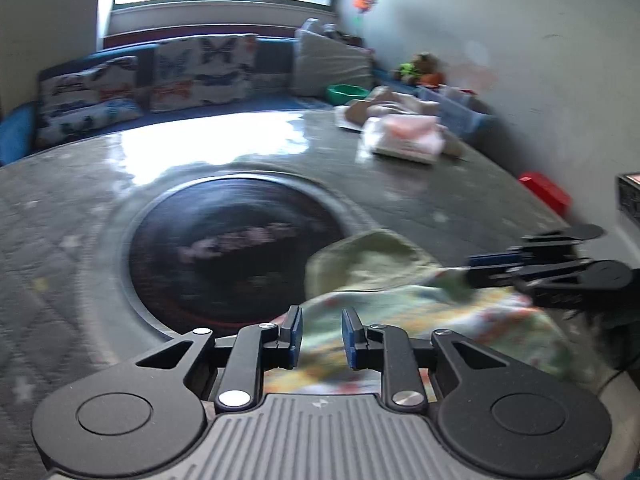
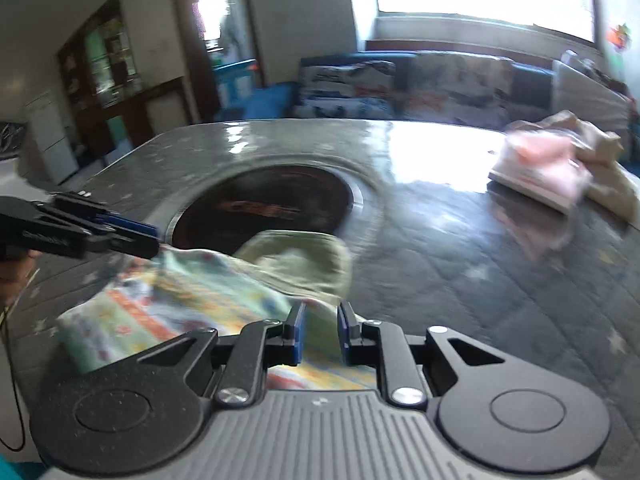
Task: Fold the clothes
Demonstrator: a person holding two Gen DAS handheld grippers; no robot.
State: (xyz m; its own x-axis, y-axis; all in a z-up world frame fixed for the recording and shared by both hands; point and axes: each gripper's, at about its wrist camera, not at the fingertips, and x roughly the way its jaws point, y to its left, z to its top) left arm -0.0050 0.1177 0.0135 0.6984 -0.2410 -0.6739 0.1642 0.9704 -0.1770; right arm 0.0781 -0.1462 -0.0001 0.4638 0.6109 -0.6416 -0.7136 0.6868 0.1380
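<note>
left wrist: faces window, close | right wrist: same | shared: table (image 1: 400,184)

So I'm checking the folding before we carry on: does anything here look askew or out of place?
The patterned garment lies bunched, its pale green end flopped over the rim of the dark round inset in the table. Nothing looks spilled or damaged.
</note>
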